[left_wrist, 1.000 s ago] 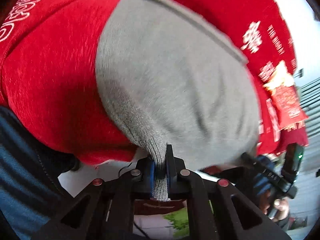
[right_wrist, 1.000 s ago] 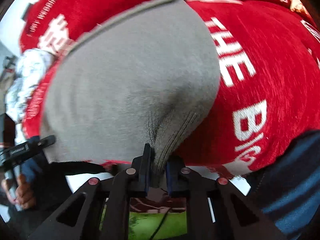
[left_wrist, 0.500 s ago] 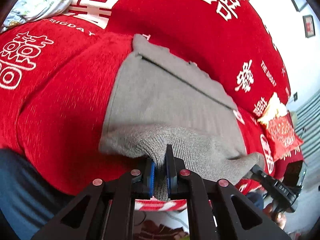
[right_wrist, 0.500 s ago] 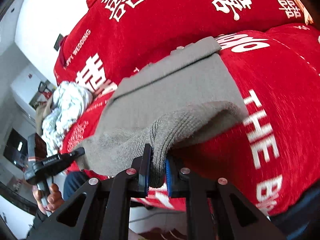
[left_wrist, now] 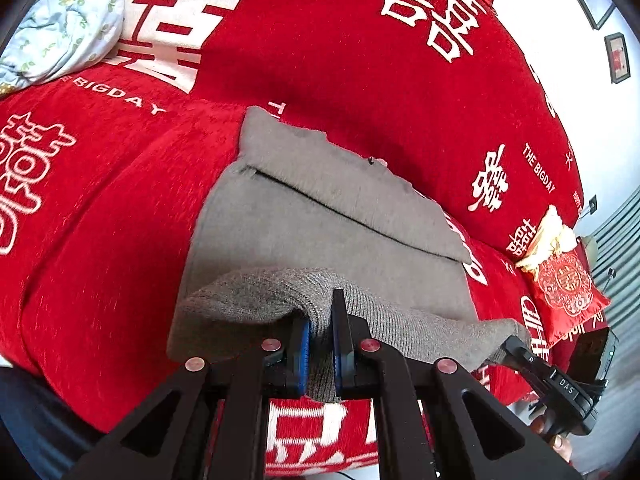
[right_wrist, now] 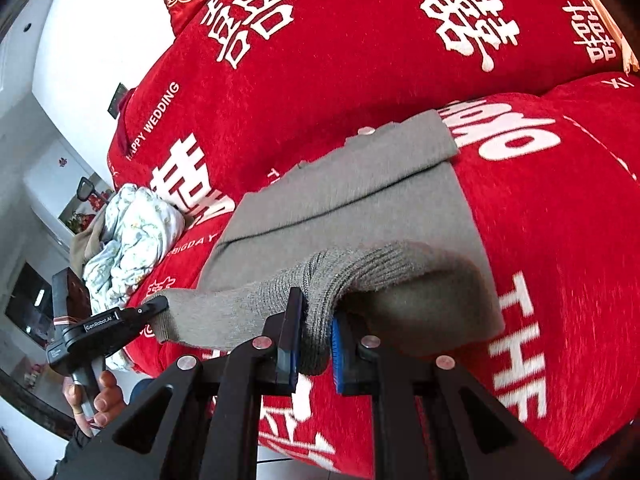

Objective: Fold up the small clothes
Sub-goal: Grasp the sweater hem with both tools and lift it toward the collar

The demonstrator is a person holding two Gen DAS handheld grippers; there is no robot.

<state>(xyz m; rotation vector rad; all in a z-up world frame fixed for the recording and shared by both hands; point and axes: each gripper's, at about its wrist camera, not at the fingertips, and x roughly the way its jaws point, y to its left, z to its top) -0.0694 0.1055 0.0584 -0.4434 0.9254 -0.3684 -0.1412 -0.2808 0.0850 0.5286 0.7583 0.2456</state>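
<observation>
A grey knitted garment (left_wrist: 320,216) lay on a red plush sofa cover printed with white Chinese characters and English words (left_wrist: 120,240), its far part flat on the seat cushion with a folded band along the back edge. The near ribbed hem was lifted off the cushion and stretched between the two tools.

The left hand-held gripper (left_wrist: 319,344) was clamped on the ribbed hem near the garment's left corner; knit fabric filled the gap between its blue-padded fingers (left_wrist: 301,344) and hung out beneath them. The right hand-held gripper (right_wrist: 314,336) gripped the hem toward the right corner in the same way, with a thick roll of knit bunched between its fingers (right_wrist: 289,332).

In the right wrist view, the left tool's tip (right_wrist: 154,307) met the hem's far end, and the person's left hand (right_wrist: 96,400) held that tool's handle. In the left wrist view, the right tool's tip (left_wrist: 516,346) touched the opposite end of the hem.

A crumpled pale-blue floral cloth (right_wrist: 132,236) sat at the left end of the sofa, well apart from the garment. A red embroidered cushion (left_wrist: 564,292) rested at the right end.
</observation>
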